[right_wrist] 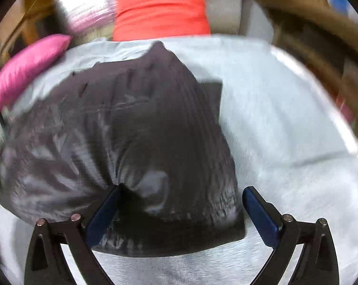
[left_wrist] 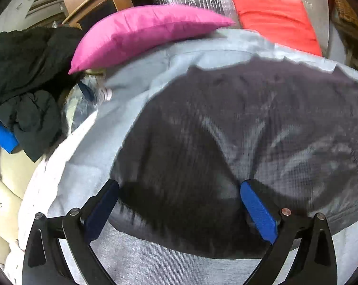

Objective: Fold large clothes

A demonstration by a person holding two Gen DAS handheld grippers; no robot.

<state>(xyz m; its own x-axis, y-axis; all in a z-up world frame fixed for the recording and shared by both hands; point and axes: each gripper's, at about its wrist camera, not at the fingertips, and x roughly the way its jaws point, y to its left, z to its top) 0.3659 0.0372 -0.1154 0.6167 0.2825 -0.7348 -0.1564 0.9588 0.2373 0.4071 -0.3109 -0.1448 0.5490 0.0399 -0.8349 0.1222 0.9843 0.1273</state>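
A pale grey sheet (left_wrist: 141, 87) covers the whole work surface, running from the near edge under both tools to the far end, where it meets the cushions. On it lies the dark grey garment (left_wrist: 238, 142), a large rumpled piece spread across the middle of the sheet; in the left wrist view it fills the centre and right, and in the right wrist view it lies centre and left, with bare sheet stretching away on the right. Its near hem falls between the fingers of both tools. At the far left a heap of black clothing (left_wrist: 24, 71) sits beside the sheet, next to a magenta pillow (left_wrist: 141, 33) that rests on the sheet's far left edge. A red cushion (left_wrist: 278, 21) leans at the far end, right of the magenta one. The left gripper (left_wrist: 179, 185) is spread wide, its blue pads well apart over the garment's near part, pinching nothing. The right gripper (right_wrist: 181, 192) is likewise spread wide above the garment's near right corner, gripping nothing. Both views are blurred, so finer folds cannot be made out.
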